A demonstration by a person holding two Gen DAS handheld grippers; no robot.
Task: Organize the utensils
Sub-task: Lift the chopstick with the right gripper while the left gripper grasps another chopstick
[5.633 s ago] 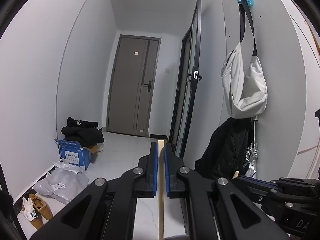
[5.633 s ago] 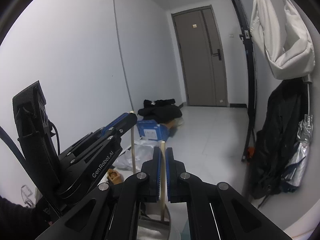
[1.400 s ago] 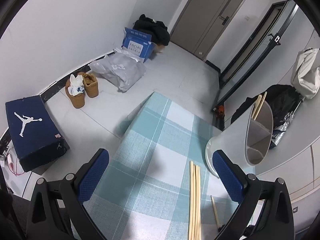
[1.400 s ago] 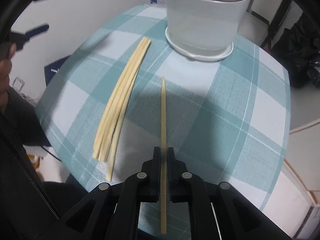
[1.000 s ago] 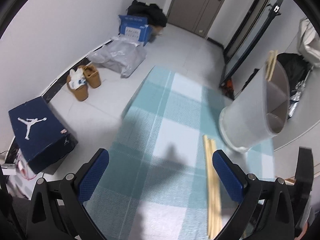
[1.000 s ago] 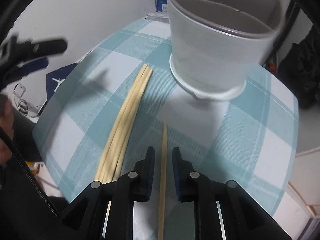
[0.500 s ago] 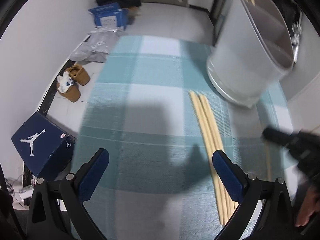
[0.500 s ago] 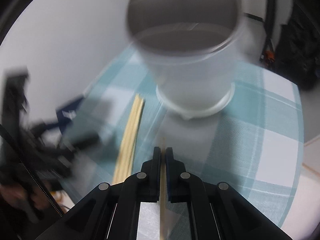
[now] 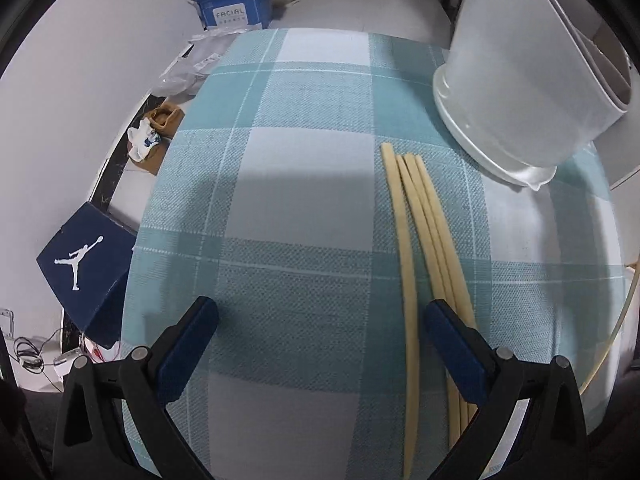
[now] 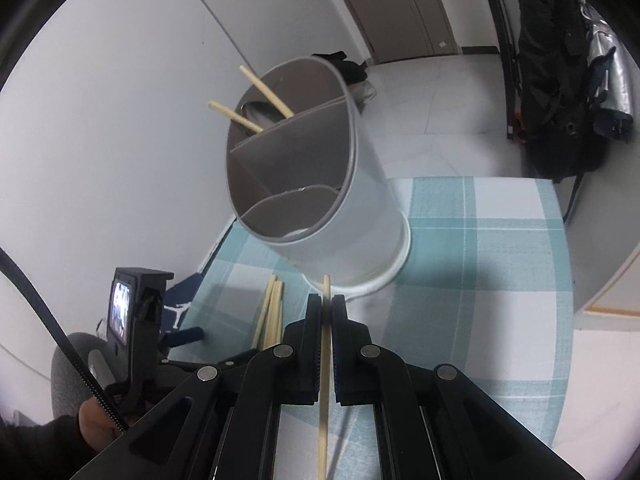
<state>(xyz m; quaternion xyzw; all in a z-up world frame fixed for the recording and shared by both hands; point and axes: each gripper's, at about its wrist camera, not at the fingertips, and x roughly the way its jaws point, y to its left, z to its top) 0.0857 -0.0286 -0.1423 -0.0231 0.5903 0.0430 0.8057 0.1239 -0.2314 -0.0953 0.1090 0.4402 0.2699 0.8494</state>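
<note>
Checked teal tablecloth (image 9: 304,184): loose chopsticks (image 9: 416,216) lying together beside white divided holder (image 10: 320,184), two chopsticks standing in its far compartment; right gripper (image 10: 327,312) clamped on single chopstick (image 10: 324,380); left gripper (image 9: 320,320) spread wide, holding nothing

Both tools share one build: the left tool (image 9: 320,332) has matte black linkage arms with round silver screw heads at the joints, ending in fingers faced with dark blue pads (image 9: 452,344). The right tool (image 10: 327,314) shows the same black arms and silver screws, its blue pad faces visible only as thin edges. In the right wrist view the left tool's body carries a small lit screen in a black housing and a black cable (braided, it seems), beside the person's hand (image 10: 94,420) with bare skin and a dark sleeve.
</note>
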